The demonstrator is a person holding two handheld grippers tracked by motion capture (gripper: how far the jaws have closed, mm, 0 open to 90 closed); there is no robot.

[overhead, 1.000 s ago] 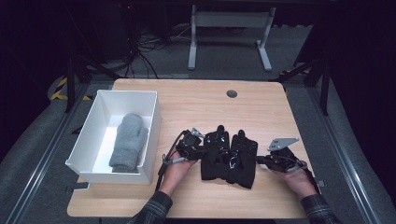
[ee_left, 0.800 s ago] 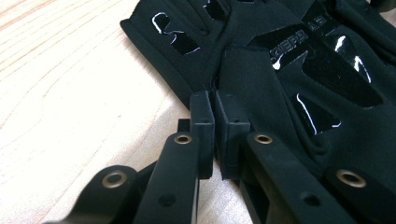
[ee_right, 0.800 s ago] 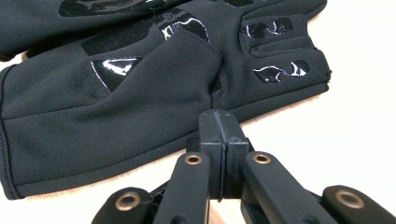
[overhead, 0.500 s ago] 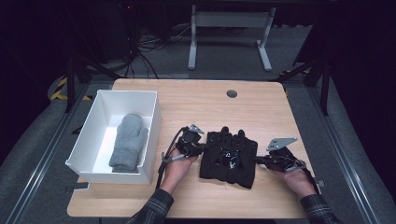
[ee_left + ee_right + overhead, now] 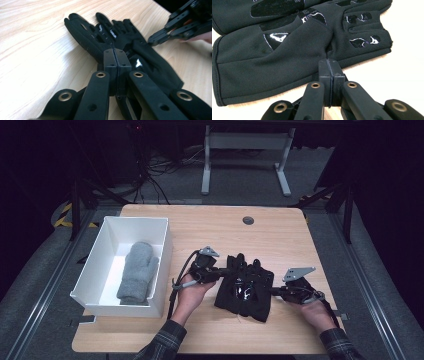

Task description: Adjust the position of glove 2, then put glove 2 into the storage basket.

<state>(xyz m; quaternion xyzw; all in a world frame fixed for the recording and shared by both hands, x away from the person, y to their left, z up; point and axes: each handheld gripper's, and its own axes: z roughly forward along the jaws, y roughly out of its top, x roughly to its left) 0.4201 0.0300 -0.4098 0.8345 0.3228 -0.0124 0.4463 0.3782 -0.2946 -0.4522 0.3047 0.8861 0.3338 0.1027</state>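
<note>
In the box, grey mitten.

Tabletop: light wood grain, rectangular with rounded corners; a small dark round grommet is set near the far edge.
White bin: open-topped, rests on the left part of the tabletop, its long side running front to back.
Black gloves: lie flat right of centre toward the near edge, apparently two overlapped, cuffs toward the person, glossy patches showing.
Spacing: white bin and black gloves lie apart, bare wood between them.
</note>
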